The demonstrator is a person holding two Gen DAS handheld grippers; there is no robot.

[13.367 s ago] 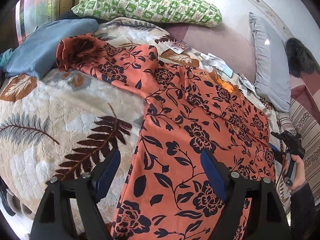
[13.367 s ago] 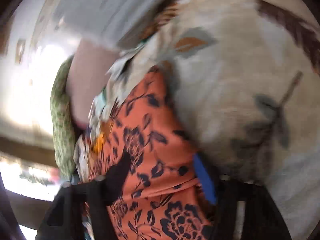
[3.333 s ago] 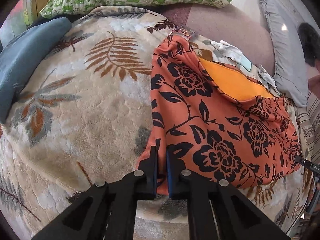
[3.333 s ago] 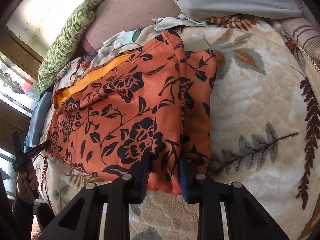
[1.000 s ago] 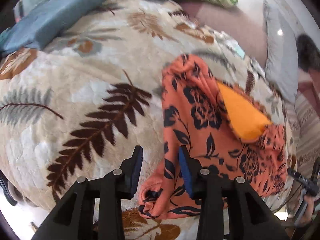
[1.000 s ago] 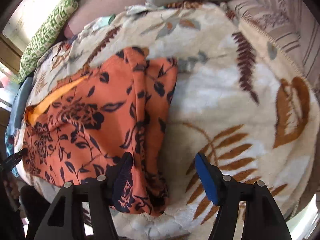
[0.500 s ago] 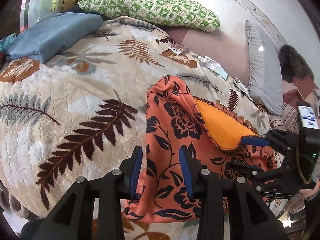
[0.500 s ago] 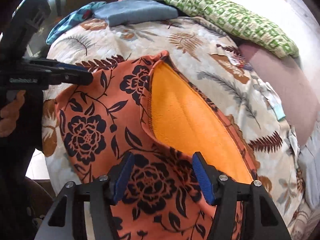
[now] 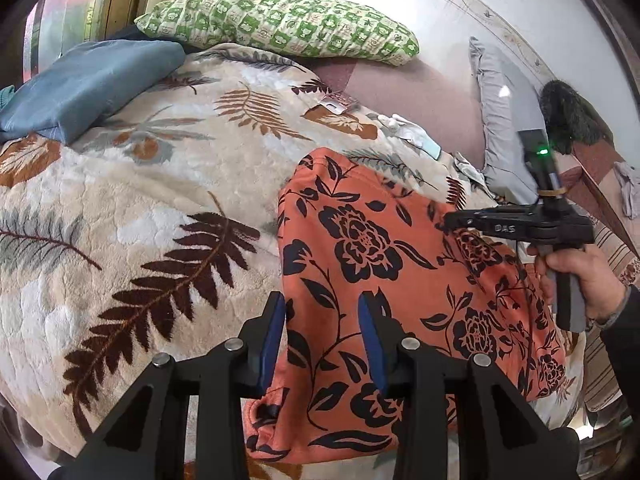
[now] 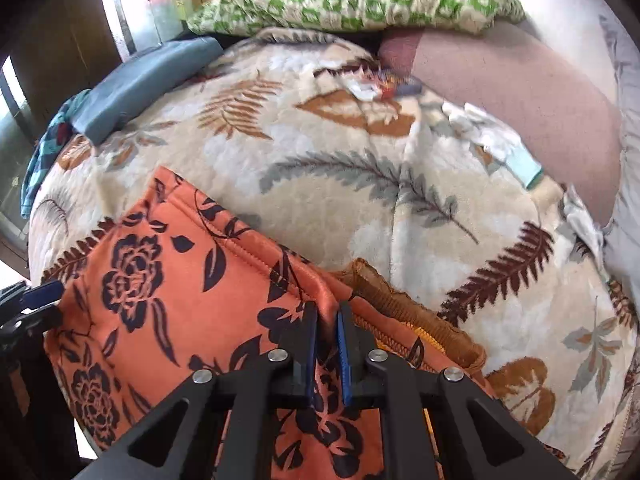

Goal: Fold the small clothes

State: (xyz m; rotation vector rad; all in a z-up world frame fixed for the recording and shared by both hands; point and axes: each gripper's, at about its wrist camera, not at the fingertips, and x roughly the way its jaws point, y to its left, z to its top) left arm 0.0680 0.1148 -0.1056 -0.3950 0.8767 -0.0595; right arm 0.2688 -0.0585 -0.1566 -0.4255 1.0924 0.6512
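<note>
An orange garment with black flowers [image 9: 380,280] lies folded on the leaf-patterned blanket [image 9: 140,200]. My left gripper [image 9: 322,340] stands open over the garment's near left edge, the cloth lying flat under its blue pads, which do not press on it. My right gripper [image 10: 326,344] is closing its jaws on a raised fold of the garment [image 10: 180,288] near the far seam, with orange cloth pinched between the pads. In the left wrist view the right gripper [image 9: 450,222] reaches in from the right, held by a hand [image 9: 580,276].
A green checked pillow [image 9: 280,20] and a blue folded cloth [image 9: 80,84] lie at the back. A grey pillow [image 9: 504,128] and small white and teal clothes [image 9: 412,132] sit at the back right. The blanket drops away at its near edge.
The right gripper has swung across to the garment's far edge and its jaws have come together on the cloth. The bright orange lining flap no longer shows in the left view. The left gripper stayed put.
</note>
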